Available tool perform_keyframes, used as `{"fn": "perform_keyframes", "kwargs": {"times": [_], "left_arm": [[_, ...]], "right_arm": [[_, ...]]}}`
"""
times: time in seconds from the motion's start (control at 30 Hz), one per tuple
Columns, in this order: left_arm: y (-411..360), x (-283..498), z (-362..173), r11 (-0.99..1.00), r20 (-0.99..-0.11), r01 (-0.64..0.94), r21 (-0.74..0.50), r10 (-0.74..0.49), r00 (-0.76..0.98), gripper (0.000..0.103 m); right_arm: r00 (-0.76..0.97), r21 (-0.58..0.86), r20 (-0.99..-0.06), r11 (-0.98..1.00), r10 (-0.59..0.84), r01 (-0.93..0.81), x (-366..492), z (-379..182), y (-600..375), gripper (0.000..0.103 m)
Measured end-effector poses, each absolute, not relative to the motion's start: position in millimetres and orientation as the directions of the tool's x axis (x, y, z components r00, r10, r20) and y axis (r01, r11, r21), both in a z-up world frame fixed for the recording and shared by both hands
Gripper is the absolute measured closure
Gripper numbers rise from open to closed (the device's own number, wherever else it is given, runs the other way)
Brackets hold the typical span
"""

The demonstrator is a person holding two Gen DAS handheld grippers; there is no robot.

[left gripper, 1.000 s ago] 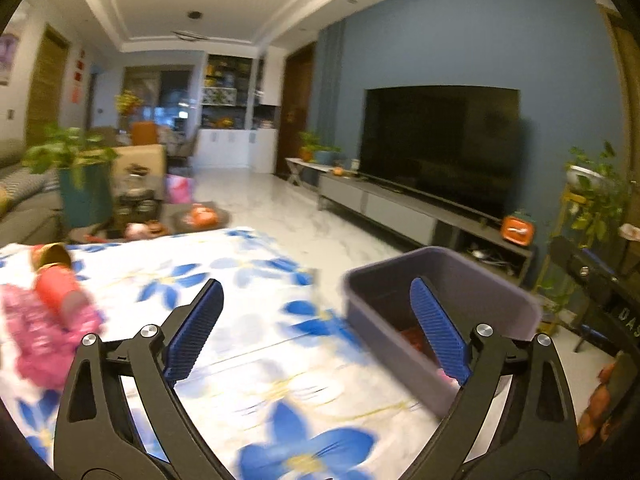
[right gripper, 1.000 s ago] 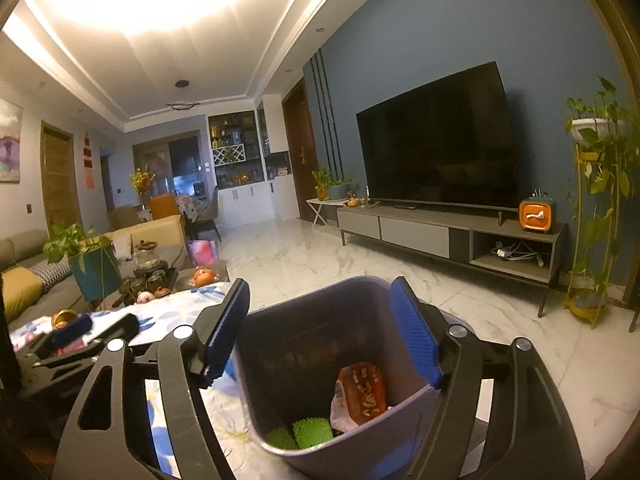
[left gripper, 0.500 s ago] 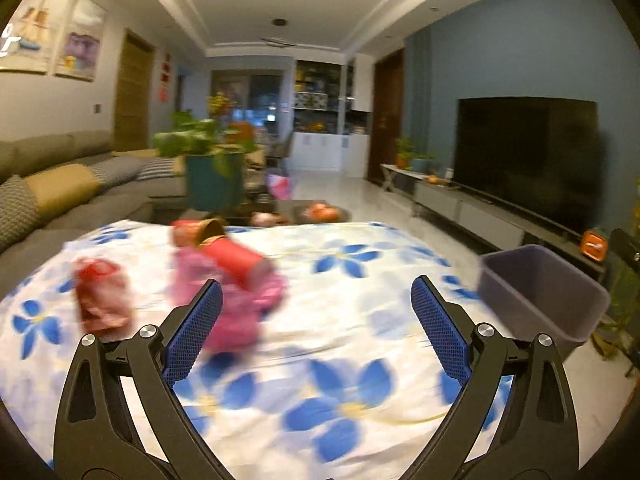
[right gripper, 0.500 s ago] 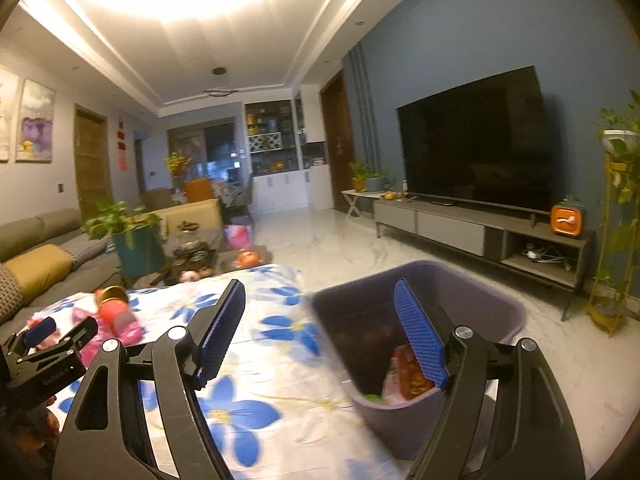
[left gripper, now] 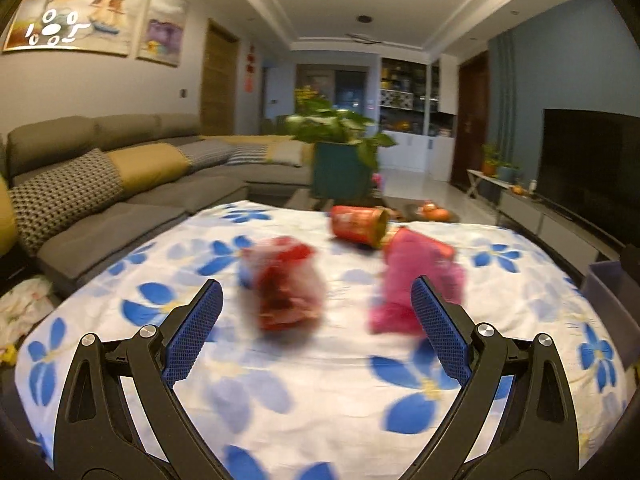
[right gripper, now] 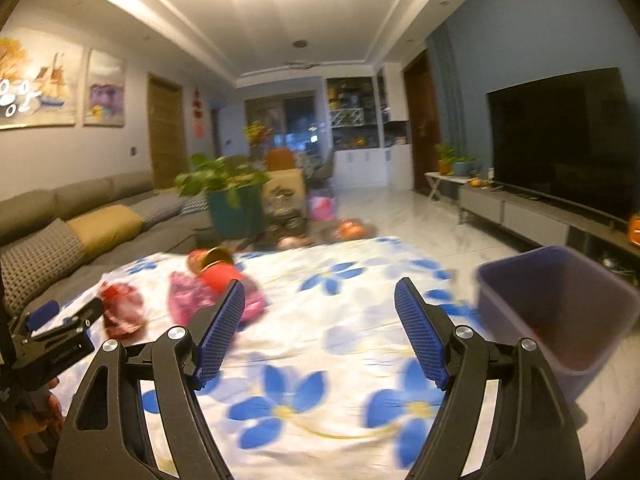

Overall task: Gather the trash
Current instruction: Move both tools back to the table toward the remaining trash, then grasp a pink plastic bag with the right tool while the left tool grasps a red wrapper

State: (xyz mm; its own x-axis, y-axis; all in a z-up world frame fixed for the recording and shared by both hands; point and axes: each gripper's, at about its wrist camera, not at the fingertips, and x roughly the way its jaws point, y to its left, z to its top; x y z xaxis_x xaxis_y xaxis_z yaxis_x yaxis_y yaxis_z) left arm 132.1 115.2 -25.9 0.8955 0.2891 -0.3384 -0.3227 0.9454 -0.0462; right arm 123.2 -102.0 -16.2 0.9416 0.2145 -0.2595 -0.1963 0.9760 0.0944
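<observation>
- Blue-flowered white cloth point(left gripper: 328, 364) is covering the counter that is carrying the trash; both views are blurring with motion.
- Left gripper point(left gripper: 316, 326) is standing wide open over the near edge of the counter, nothing between its blue pads, nothing touching them.
- Red crumpled wrapper point(left gripper: 286, 284) is lying near the middle of the counter, showing between the left gripper's two fingers but beyond them.
- Pink crumpled bag point(left gripper: 416, 280) is lying to the right of the wrapper, well apart from it; its near part is sitting behind the right-hand finger point(left gripper: 438, 332) of the left gripper in the left wrist view; whether they are touching cannot be told.
- Red cup point(left gripper: 414, 240) is lying on its side against the far part of the pink bag.
- Red can with gold rim point(left gripper: 358, 226) is lying tipped over close to the far edge of the counter, just beside the cup.
- Right gripper point(right gripper: 320, 328) is also standing open and gripping nothing, hovering over the cloth's near part.
- Purple bin point(right gripper: 560, 304) is sitting past the right edge of the counter; its contents are too blurred to read.
- In the right wrist view the same trash is grouping at the far left corner of the counter, with the left gripper's body showing at the left edge of that view.
</observation>
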Motion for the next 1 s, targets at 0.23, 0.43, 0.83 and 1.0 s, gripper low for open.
{"fn": "perform_keyframes", "kwargs": {"times": [0.23,0.43,0.83,1.0], "left_arm": [[154,129,-28,0.918,-0.343,-0.395,-0.041,0.358,0.868,0.010],[171,136,-27,0.914,-0.342,-0.402,-0.064,0.358,0.869,0.010],[171,169,-28,0.940,-0.354,-0.334,-0.073,0.288,0.889,0.010],[167,192,-31,0.947,-0.391,-0.316,-0.054,0.271,0.879,0.010]], "right_arm": [[0.899,0.064,-0.324,0.955,0.294,-0.289,154,-34,-39,0.027],[0.869,0.039,-0.359,0.936,0.340,-0.350,176,-42,7,0.028],[0.823,0.036,-0.456,0.931,0.339,-0.363,214,-58,42,0.048],[0.800,0.042,-0.486,0.924,0.351,-0.380,217,-61,42,0.077]]}}
